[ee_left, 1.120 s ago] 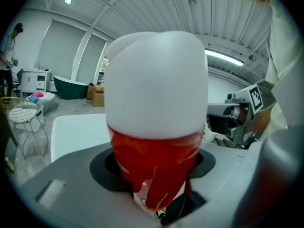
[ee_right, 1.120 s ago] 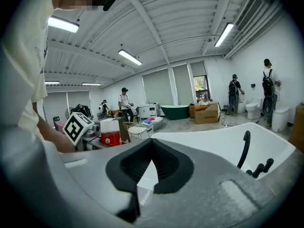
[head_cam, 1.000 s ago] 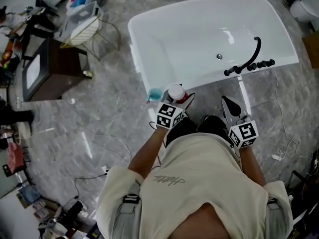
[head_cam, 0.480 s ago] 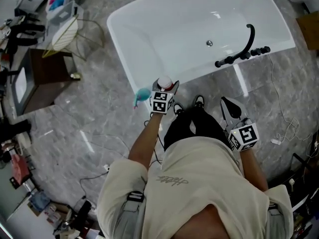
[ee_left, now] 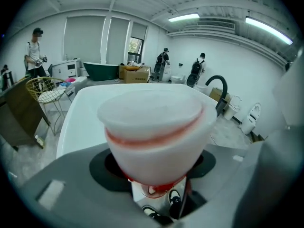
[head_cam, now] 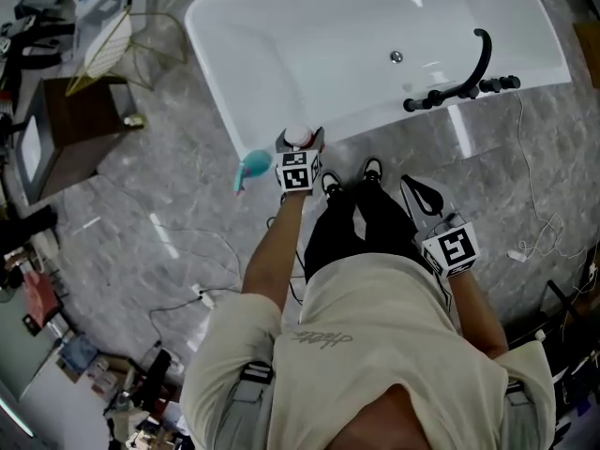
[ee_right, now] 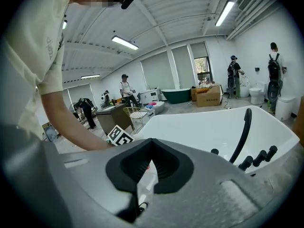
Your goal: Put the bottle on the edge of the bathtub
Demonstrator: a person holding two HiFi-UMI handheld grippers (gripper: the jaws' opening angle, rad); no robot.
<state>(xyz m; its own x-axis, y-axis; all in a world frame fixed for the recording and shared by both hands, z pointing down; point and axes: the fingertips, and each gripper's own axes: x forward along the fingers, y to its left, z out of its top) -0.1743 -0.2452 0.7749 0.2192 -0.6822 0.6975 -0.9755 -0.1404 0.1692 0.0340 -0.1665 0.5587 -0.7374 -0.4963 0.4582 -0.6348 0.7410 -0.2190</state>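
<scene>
A bottle with a white cap and a red band under it is upright in my left gripper, which is shut on it. It hangs right at the near rim of the white bathtub; contact with the rim cannot be seen. In the left gripper view the bottle's cap fills the middle between the jaws of the left gripper, with the bathtub behind. My right gripper is held back beside the person's leg, shut and empty. Its view shows the right gripper with pads together and the bathtub beyond.
A black faucet with knobs stands on the tub's right rim. A teal object lies at the tub's near left corner. A wire chair and dark cabinet stand left. Cables trail over the marble floor. People stand in the background.
My left gripper has carried the bottle forward, away from the body and up to the tub's near rim. The right gripper has stayed by the leg.
</scene>
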